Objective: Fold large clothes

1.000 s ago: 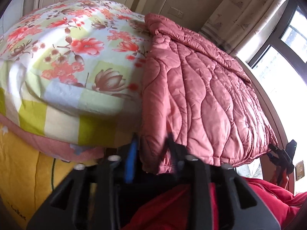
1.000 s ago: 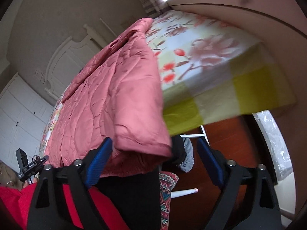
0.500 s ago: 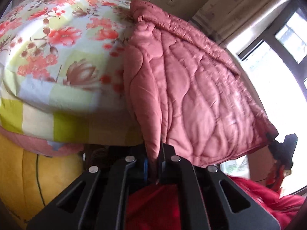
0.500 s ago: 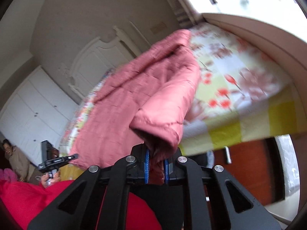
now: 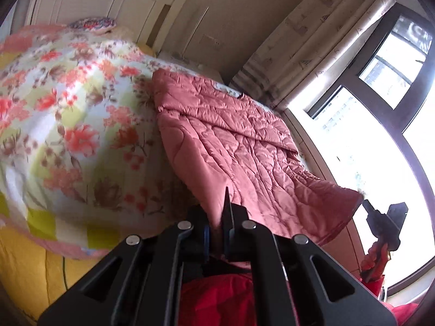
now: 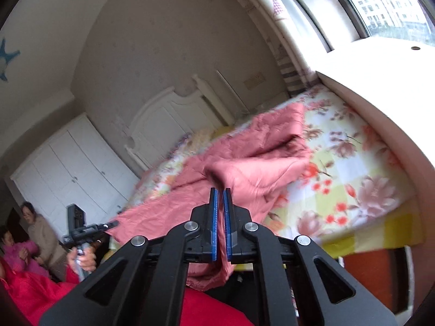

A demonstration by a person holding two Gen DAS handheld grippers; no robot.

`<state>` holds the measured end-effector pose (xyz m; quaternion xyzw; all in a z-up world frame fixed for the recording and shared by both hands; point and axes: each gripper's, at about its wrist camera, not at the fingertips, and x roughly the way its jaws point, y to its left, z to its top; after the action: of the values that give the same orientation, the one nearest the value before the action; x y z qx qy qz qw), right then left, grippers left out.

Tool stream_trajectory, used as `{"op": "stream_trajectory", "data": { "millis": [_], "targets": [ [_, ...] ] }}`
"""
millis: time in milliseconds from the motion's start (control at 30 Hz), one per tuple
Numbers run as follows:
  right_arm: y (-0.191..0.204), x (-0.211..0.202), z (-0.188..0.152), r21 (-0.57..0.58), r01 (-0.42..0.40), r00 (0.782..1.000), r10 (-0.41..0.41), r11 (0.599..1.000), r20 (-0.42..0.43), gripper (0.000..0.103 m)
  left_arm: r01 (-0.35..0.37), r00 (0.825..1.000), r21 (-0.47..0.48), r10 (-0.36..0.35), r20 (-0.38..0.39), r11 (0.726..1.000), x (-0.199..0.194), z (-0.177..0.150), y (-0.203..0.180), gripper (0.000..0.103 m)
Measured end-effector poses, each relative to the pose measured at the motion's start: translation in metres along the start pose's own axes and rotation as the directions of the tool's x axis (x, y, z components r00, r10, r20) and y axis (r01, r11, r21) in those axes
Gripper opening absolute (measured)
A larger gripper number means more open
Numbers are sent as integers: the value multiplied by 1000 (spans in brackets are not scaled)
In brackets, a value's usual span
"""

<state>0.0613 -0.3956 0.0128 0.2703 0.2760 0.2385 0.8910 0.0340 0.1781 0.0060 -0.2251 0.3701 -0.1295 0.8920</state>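
Pink quilted jacket (image 5: pixel 233 146) lies spread over the floral bed (image 5: pixel 68 125), its near hem corners clenched in the left tool (image 5: pixel 217 233) and right tool (image 6: pixel 220 217); soft, puffy and probably slippery, it seems best gripped at its stitched edges.

Right gripper (image 6: pixel 220 212) clamped on the near edge of the pink quilted coat (image 6: pixel 244 174) — fabric pinched between the blue pads (image 6: pixel 215 225). Coat lies across the floral bed (image 6: pixel 353 179). Left gripper (image 6: pixel 81 228) at far left — hand-held.
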Motion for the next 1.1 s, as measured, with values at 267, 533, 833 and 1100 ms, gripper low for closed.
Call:
{"op": "stream_trajectory", "data": {
  "millis": [267, 533, 833, 1100],
  "targets": [
    [-74, 2, -52, 147, 166, 982, -149, 975, -116, 19, -14, 1000, -25, 13, -12, 1000, 0, -18, 14, 6],
    [-103, 39, -66, 108, 112, 965, -82, 988, -250, 99, -38, 999, 32, 38, -2, 999, 2, -17, 2, 6],
    [-109, 80, -55, -55, 205, 897, -211, 977, -388, 99, -54, 998, 55, 55, -12, 997, 6, -21, 1, 6],
    [-110, 112, -73, -13, 134, 878, -124, 991, -462, 40, -62, 998, 58, 64, -21, 996, 9, -24, 5, 7]
  ]
}}
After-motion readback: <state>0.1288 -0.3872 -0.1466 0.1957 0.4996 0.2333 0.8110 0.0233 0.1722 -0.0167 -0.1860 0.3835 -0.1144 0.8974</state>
